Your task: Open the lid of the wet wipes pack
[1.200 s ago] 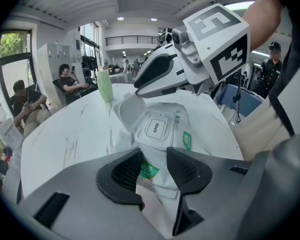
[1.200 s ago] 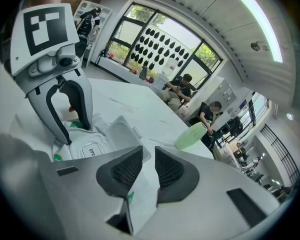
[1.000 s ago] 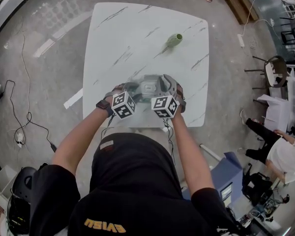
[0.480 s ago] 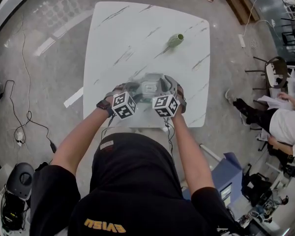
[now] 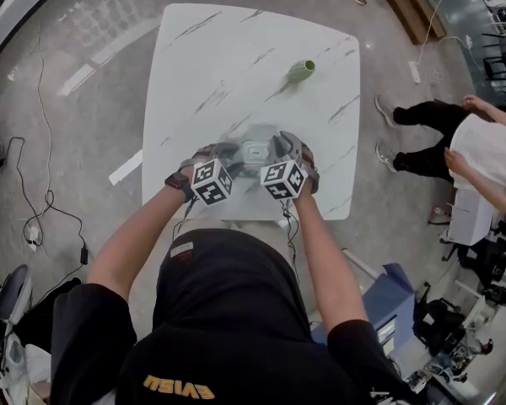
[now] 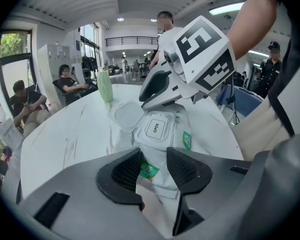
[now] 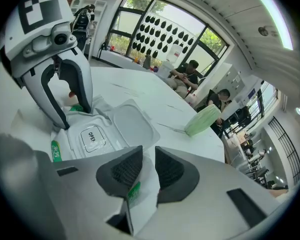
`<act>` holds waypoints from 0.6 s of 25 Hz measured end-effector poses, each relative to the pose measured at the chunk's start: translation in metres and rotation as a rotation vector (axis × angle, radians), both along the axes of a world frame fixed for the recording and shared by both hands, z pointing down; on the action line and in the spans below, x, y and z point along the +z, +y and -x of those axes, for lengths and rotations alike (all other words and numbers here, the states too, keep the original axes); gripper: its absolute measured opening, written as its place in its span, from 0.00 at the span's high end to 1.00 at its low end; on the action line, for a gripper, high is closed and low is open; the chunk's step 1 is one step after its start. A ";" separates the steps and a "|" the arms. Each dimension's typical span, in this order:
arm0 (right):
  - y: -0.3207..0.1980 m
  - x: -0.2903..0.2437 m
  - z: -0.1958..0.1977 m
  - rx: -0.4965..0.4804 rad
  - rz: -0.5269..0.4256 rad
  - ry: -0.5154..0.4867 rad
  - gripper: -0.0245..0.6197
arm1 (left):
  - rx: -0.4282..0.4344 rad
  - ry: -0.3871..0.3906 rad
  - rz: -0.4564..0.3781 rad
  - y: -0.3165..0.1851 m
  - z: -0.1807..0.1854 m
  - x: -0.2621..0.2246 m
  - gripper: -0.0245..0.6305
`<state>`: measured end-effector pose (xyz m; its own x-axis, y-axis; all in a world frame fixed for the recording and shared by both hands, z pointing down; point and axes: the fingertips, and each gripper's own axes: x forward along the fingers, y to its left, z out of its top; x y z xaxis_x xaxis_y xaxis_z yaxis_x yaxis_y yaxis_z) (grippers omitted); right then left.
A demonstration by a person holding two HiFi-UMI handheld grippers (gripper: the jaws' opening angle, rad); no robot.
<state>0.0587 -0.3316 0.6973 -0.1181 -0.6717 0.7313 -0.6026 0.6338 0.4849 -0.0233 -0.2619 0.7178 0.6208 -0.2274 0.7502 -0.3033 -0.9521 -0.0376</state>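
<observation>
The white wet wipes pack (image 5: 255, 152) lies near the table's front edge, between my two grippers. Its clear lid (image 6: 127, 116) is flipped open and lies flat beside the "OPEN" sticker (image 6: 156, 128). My left gripper (image 6: 154, 170) is shut on one end of the pack (image 6: 162, 149), the film with a green label pinched between its pads. My right gripper (image 7: 149, 170) is shut on the opposite end (image 7: 140, 194). In the head view the left gripper (image 5: 229, 152) and the right gripper (image 5: 280, 147) flank the pack. The lid (image 7: 132, 124) and sticker (image 7: 91, 136) also show in the right gripper view.
A green bottle (image 5: 299, 70) lies on its side at the far right of the white marble table (image 5: 202, 74). A person (image 5: 476, 154) stands on the floor to the right of the table. Cables (image 5: 34, 201) run over the floor at the left.
Both grippers and the pack stay almost where they were. The person at the right of the table has stood up and walked further up the floor.
</observation>
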 end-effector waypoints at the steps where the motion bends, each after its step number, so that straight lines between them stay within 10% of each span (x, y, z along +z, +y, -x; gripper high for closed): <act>1: 0.001 0.003 0.002 -0.025 0.009 0.023 0.85 | 0.000 0.000 0.000 0.000 0.000 0.000 0.69; 15: 0.007 0.027 0.009 -0.226 0.110 0.181 0.96 | 0.007 -0.001 0.001 -0.001 0.000 0.003 0.69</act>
<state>0.0495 -0.3249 0.7242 -0.1167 -0.5586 0.8212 -0.3500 0.7969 0.4923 -0.0232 -0.2631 0.7209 0.6218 -0.2223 0.7510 -0.2966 -0.9543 -0.0369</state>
